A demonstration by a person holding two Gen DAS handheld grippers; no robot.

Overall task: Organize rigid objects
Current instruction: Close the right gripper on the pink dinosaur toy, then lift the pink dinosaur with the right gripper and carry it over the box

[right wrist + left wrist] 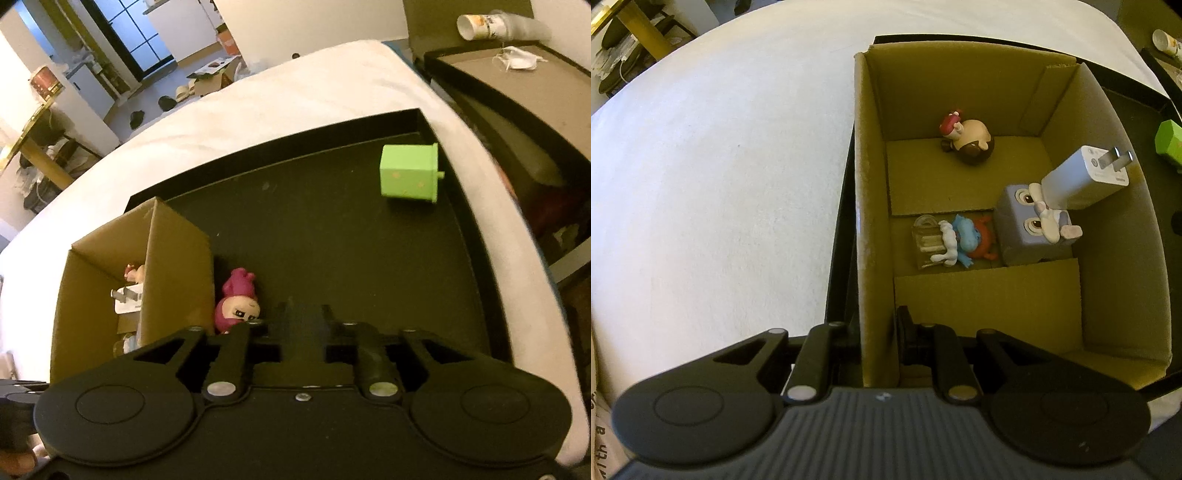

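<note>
An open cardboard box (871,184) stands on a black tray (332,229). My left gripper (877,325) is shut on the box's near left wall, one finger inside and one outside. Inside lie a red-hatted figurine (967,142), a white charger plug (1082,177), a grey cube with eyes (1023,236) and a blue and red figure (967,240). A pink figurine (238,302) sits on the tray against the box's outer wall, just left of my right gripper (306,308). Its fingers stand slightly apart with nothing between them. A green box (410,173) lies at the tray's far right.
The tray rests on a white padded surface (720,166). At the far right a side table (517,85) carries a paper cup (476,26) and a face mask (521,61). Furniture and floor clutter lie beyond the far edge.
</note>
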